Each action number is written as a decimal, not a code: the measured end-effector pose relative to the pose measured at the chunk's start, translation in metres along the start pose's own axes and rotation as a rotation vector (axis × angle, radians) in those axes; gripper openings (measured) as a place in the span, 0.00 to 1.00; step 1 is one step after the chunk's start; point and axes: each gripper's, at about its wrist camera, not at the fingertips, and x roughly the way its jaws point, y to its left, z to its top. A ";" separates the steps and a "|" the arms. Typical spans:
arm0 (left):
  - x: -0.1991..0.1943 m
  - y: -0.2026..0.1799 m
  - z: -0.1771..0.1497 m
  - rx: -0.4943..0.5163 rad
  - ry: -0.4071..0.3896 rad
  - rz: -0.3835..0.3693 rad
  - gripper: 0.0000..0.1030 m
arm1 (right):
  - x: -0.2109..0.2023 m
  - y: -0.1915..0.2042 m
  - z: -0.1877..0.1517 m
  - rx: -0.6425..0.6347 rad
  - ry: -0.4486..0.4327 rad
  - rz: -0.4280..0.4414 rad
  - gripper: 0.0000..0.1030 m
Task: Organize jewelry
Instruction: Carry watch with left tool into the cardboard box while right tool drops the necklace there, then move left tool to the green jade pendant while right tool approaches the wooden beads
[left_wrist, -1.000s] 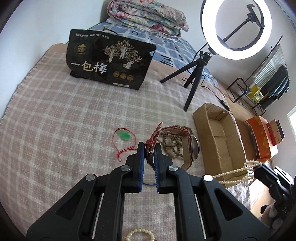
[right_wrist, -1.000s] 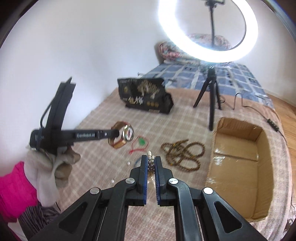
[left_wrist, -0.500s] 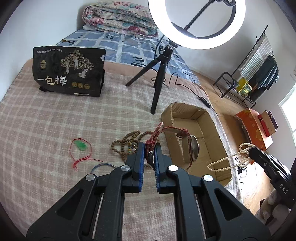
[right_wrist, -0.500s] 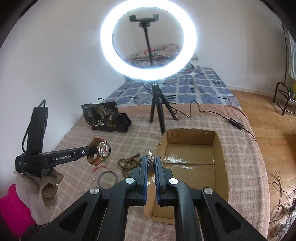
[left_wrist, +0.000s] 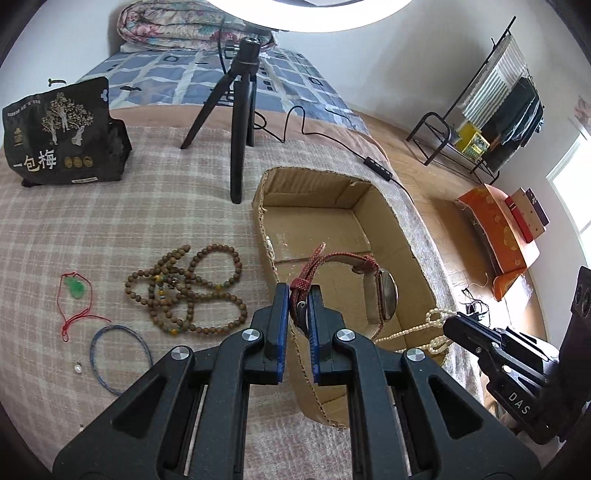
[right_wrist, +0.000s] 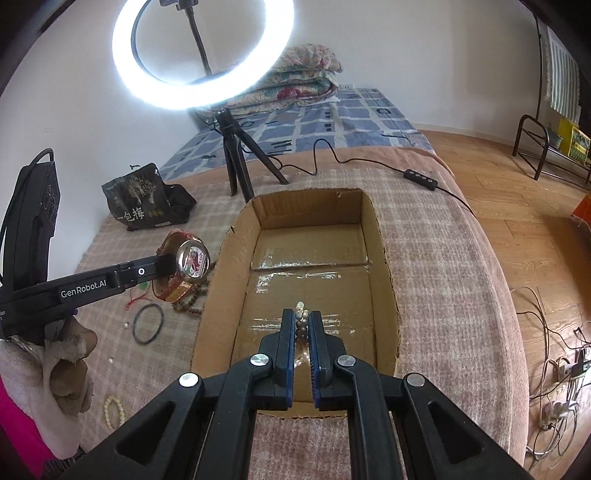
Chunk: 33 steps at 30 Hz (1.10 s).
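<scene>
Nearest in the right wrist view, the right claw (right_wrist: 302, 325) is pressed together on a pearl necklace (right_wrist: 301, 314); the pinched beads sit above the floor of the cardboard box (right_wrist: 384, 266), whose long axis runs toward 12 o'clock from the claw. In the left wrist view, the left claw (left_wrist: 298, 299) pinches the red woven strap of a wristwatch (left_wrist: 384, 295). The watch case hangs at 2 o'clock from the claw tips, over the box interior. The right claw appears the better centred over the box; release there looks feasible for both. Farther out on the bed, at 9 to 10 o'clock, lie wooden prayer beads (left_wrist: 184, 291), a blue cord loop (left_wrist: 120, 360) and a green pendant on red cord (left_wrist: 75, 288).
</scene>
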 end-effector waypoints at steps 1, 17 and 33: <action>0.004 -0.003 -0.001 0.003 0.008 -0.002 0.08 | 0.001 -0.001 -0.001 0.000 0.006 0.001 0.05; -0.002 0.006 0.001 -0.022 -0.006 0.003 0.46 | -0.012 -0.003 -0.005 -0.009 -0.027 -0.074 0.77; -0.067 0.058 -0.003 0.039 -0.117 0.130 0.46 | -0.025 0.043 0.006 -0.075 -0.067 -0.049 0.98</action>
